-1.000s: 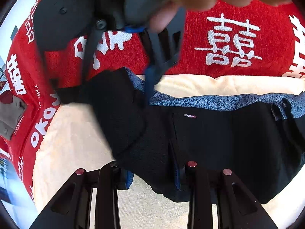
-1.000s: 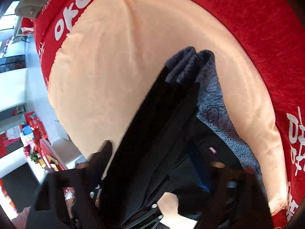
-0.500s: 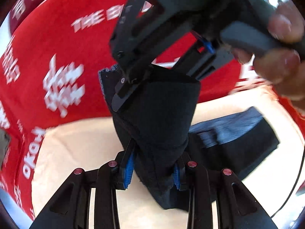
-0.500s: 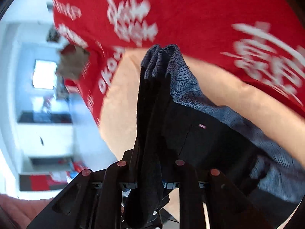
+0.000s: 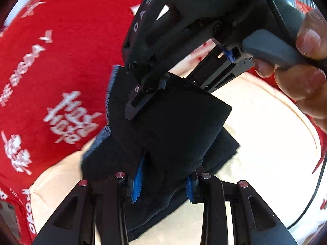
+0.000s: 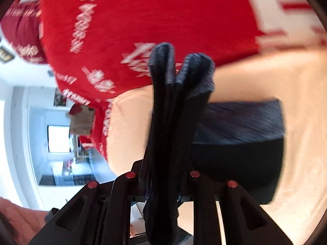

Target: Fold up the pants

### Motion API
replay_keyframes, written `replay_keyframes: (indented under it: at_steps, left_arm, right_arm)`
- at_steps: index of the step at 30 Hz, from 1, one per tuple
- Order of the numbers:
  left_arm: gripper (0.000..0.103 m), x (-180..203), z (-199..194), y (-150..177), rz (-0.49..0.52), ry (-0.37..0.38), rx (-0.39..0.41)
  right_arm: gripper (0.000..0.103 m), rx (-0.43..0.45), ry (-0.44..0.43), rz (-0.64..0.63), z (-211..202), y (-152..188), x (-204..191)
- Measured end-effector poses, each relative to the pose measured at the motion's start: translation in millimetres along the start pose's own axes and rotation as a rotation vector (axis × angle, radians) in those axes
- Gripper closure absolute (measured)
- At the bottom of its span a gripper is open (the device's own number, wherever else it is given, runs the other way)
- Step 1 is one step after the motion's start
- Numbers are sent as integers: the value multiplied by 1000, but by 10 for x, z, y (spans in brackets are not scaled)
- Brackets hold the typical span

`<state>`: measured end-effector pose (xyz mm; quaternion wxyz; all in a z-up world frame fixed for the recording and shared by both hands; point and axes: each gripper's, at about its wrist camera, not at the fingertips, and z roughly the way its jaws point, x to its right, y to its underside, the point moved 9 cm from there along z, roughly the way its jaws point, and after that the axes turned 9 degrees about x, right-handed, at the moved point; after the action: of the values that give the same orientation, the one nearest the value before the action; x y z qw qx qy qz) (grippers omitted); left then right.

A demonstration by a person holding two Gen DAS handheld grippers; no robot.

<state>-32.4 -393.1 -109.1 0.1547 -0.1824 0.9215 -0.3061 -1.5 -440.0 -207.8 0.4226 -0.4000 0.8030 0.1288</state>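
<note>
The pants (image 5: 175, 130) are dark navy-black with a lighter blue-grey inner side. They are partly folded, one end lifted off the cream cloth (image 5: 265, 143). My left gripper (image 5: 163, 183) is shut on the lifted fabric near its lower edge. My right gripper (image 6: 163, 187) is shut on a bunched edge of the pants (image 6: 171, 112), which stands up between its fingers. In the left wrist view the right gripper's body (image 5: 184, 30) sits just above, its fingers (image 5: 139, 98) clamped on the same lifted flap. The rest of the pants (image 6: 241, 143) lies flat below.
A red blanket with white lettering (image 5: 61, 71) lies under the cream cloth. A person's hand (image 5: 306, 61) holds the right gripper's handle. A thin black cable (image 5: 314, 194) runs at the right edge. A room with a window (image 6: 59, 138) shows beyond the table edge.
Both grippers have lifted one end of the pants and carried it over toward the other end. The flat, spread pants now show as a shorter folded stack.
</note>
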Motion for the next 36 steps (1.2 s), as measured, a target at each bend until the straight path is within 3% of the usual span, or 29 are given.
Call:
replay_keyframes:
  at_steps: [8, 9, 11, 18, 21, 24, 36]
  left_arm:
    - [69, 448, 435, 189, 63, 19, -85]
    - [68, 455, 461, 212, 64, 18, -96]
    - [53, 459, 479, 259, 64, 17, -114]
    - [52, 374, 231, 353, 14, 94, -135]
    - [51, 234, 51, 416, -38, 99, -150]
    - [51, 0, -67, 476, -70, 59, -154]
    - [51, -997, 94, 948, -352, -62, -286]
  right_arm:
    - [79, -9, 59, 46, 107, 54, 858]
    - [76, -12, 66, 44, 111, 71, 908]
    - [74, -8, 68, 46, 123, 102, 937]
    - [67, -4, 147, 21, -66, 189, 953]
    - [66, -7, 276, -17, -217, 258, 1005]
    - [66, -18, 401, -94, -356, 373, 1020]
    - [66, 83, 492, -74, -565, 653, 853]
